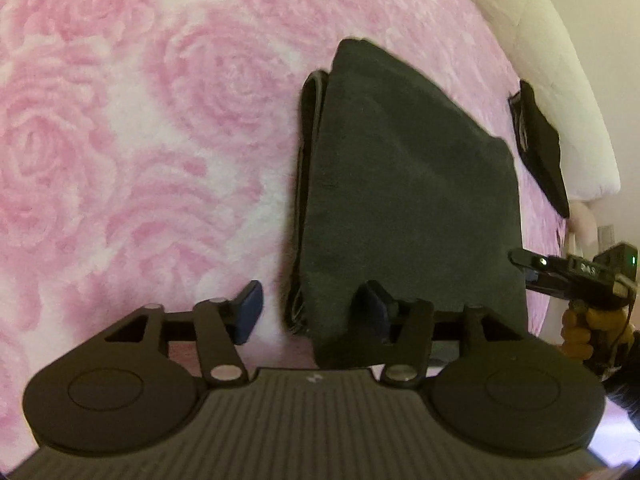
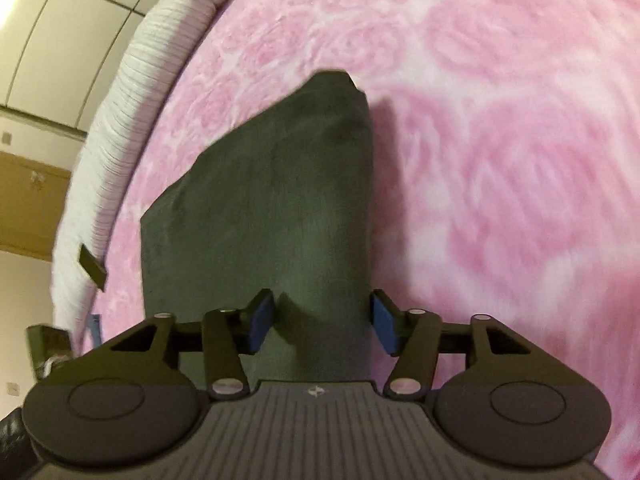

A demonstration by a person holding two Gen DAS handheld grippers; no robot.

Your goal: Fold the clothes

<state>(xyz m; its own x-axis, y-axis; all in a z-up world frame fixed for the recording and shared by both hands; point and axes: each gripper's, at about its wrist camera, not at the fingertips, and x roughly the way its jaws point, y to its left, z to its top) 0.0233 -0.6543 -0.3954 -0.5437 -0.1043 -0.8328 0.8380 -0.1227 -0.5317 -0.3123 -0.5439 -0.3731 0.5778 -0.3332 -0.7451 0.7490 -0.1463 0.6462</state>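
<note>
On the pink rose-patterned bed (image 1: 120, 140) lies a folded dark grey garment (image 1: 400, 184), layered edges at one side. Both left gripper (image 1: 312, 312) and right gripper (image 2: 322, 320) have fingers spread open, gripping nothing.

A bed takes up nearly all there is to see, spread with a plush blanket (image 1: 140, 128) in pink and white, patterned with large roses. Along the blanket's far edge lies a long white quilted bolster (image 2: 116, 128), ribbed with fine stitching, curving the length of the bed. Beyond the bolster, a pale cream wall (image 1: 600, 20) rises, evenly lit and without shadow. Above the bolster, the ceiling (image 2: 60, 20) is set in large off-white panels, with a bright patch of light at its edge. Below that, past the bolster, stands a light brown wooden cupboard (image 2: 32, 200), and lower down a small wall plate sits on the white wall.
</note>
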